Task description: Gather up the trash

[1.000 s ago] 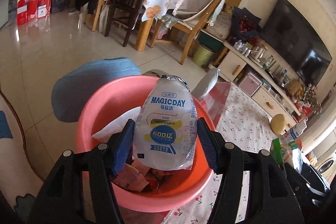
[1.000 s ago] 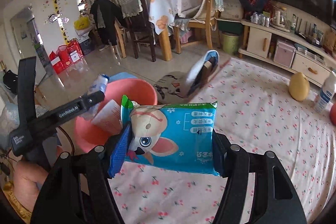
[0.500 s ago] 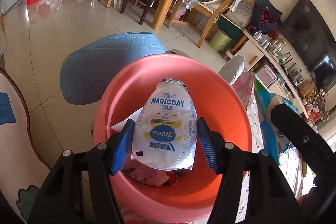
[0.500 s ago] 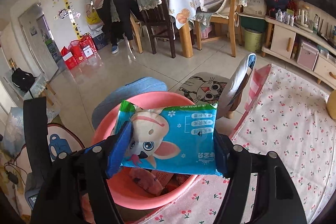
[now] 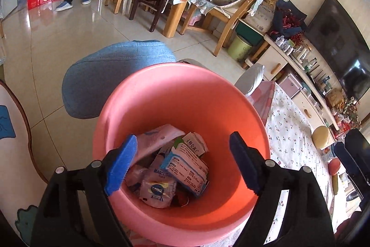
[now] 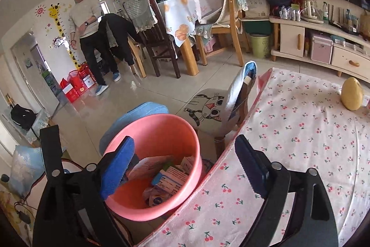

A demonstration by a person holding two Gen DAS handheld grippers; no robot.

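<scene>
A: Pink basin [image 5: 161, 94], lower centre of the left wrist view. Trash heaped at the bottom: white MAGICDAY pouch [image 5: 157, 189] lying flat, blue-and-white wipes pack [image 5: 187, 166] tilted across it. Wrappers underneath half buried, print unreadable.

B: In the right wrist view the same basin [image 6: 166, 131] sits lower left, beside the cherry-print cloth [image 6: 300, 131]. Its near wall hides most of the contents.

A: Left gripper [image 5: 182, 163] points steeply down over the basin. Jaws spreading wide, nothing between the blue pads [image 5: 120, 166] but air; the trash lies below.

B: Right gripper [image 6: 182, 170] is angled down over the cloth's edge, jaws also spreading, empty. Handles cut off at the frame bottom; no hand visible.

A: Cat-print stool [image 6: 208, 110] just behind the basin.
</scene>
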